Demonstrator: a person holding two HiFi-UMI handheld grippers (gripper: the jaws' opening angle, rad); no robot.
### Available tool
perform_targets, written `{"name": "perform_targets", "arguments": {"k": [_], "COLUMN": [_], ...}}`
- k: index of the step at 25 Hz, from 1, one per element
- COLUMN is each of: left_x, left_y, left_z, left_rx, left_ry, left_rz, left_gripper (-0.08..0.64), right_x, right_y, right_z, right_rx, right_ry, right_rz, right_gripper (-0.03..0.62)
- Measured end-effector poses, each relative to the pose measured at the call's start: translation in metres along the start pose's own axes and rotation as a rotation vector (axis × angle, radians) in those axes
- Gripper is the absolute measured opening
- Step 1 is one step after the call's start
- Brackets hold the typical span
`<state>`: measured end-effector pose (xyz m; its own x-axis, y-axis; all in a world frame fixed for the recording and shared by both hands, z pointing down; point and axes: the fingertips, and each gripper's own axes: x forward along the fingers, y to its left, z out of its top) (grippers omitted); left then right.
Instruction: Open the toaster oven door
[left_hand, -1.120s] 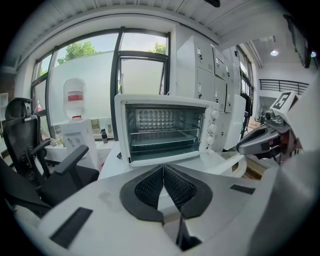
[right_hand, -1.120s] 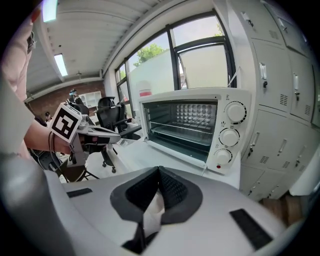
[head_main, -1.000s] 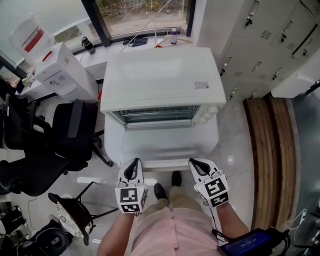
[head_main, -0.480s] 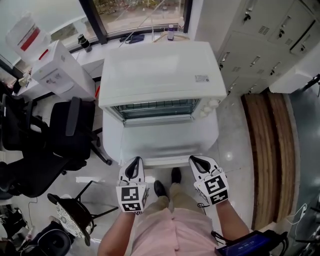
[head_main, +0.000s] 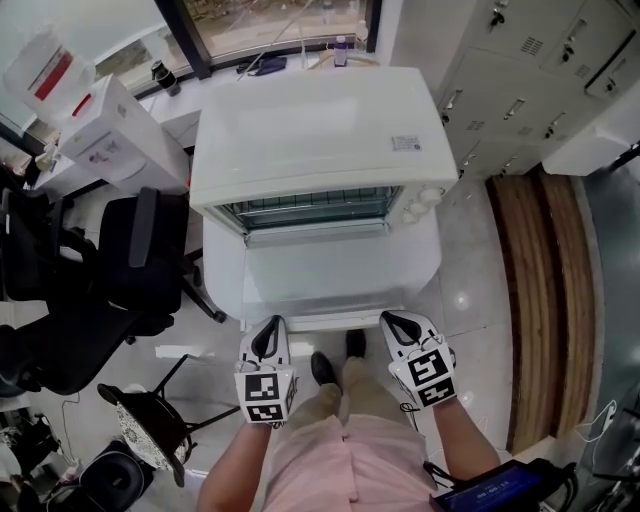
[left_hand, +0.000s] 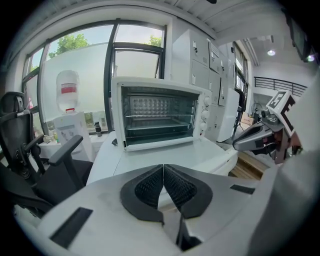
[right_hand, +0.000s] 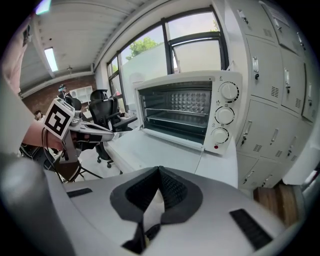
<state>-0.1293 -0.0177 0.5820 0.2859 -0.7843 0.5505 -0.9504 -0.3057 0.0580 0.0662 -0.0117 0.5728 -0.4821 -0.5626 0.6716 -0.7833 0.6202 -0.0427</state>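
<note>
The white toaster oven (head_main: 320, 130) stands on a white table, with its rack-lined cavity (left_hand: 159, 116) uncovered. Its door (head_main: 325, 275) appears to lie folded down flat in front of the cavity. The control knobs (right_hand: 225, 115) sit to the right of the opening. My left gripper (head_main: 266, 335) is shut and empty, just short of the door's front edge. My right gripper (head_main: 398, 328) is also shut and empty, at the same edge further right. Neither touches the oven. In the gripper views the pads (left_hand: 150, 185) (right_hand: 172, 189) meet with nothing between them.
A black office chair (head_main: 130, 270) stands left of the table. A water dispenser (head_main: 110, 140) is behind it. Grey lockers (head_main: 520, 80) line the right side above a wooden strip of floor (head_main: 545, 300). Small bottles (head_main: 342, 48) sit on the window sill.
The head view has drifted slightly, so the oven sits a little higher in the picture. Both grippers stay shut in about the same place by the door's front edge.
</note>
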Motion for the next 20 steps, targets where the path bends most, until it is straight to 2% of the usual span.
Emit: {"name": "perform_targets", "arguments": {"k": [20], "left_x": [0.018], "left_y": [-0.001], "left_z": [-0.046], "left_rx": [0.034], "left_ry": [0.095], "left_rz": [-0.021], "left_gripper": [0.014], "right_x": [0.028], "right_y": [0.002], "right_z": [-0.043], "right_rx": [-0.005], "right_ry": [0.087], "right_rz": [0.027], "right_gripper": [0.001]}}
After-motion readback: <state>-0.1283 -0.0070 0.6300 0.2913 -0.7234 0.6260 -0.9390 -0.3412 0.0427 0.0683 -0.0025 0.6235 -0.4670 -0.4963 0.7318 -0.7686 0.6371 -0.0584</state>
